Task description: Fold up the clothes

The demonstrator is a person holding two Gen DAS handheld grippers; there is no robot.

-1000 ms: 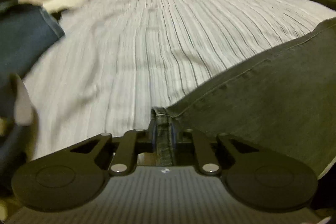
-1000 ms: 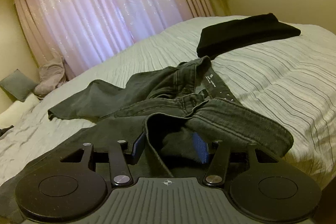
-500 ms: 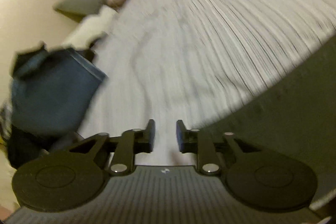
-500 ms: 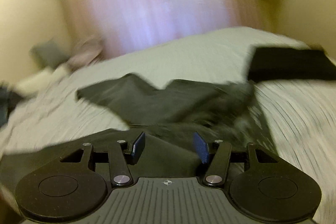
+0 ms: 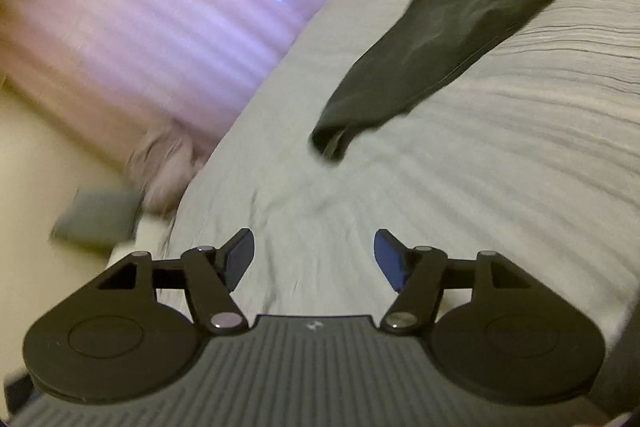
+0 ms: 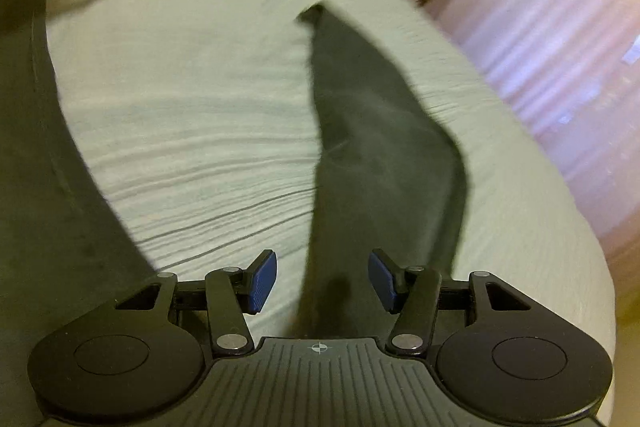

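2 trouser legs [image 6: 380, 131] of the dark jeans lie spread on the striped bed [image 6: 192, 107]. Your right gripper [image 6: 322, 281] is nearer, jaws apart, astride 1 leg running lengthwise away to its far hem, pads not pressing. Your left gripper [image 5: 314, 253], jaws just opening, empty, sees that hem [image 5: 332, 143] ahead, well apart.

Dark grey jeans [image 6: 380, 147] lie unfolded on the striped bed [image 6: 192, 99]; legs spread well apart; one leg stretches flat across the cover, its hem [image 5: 332, 143] slightly open.
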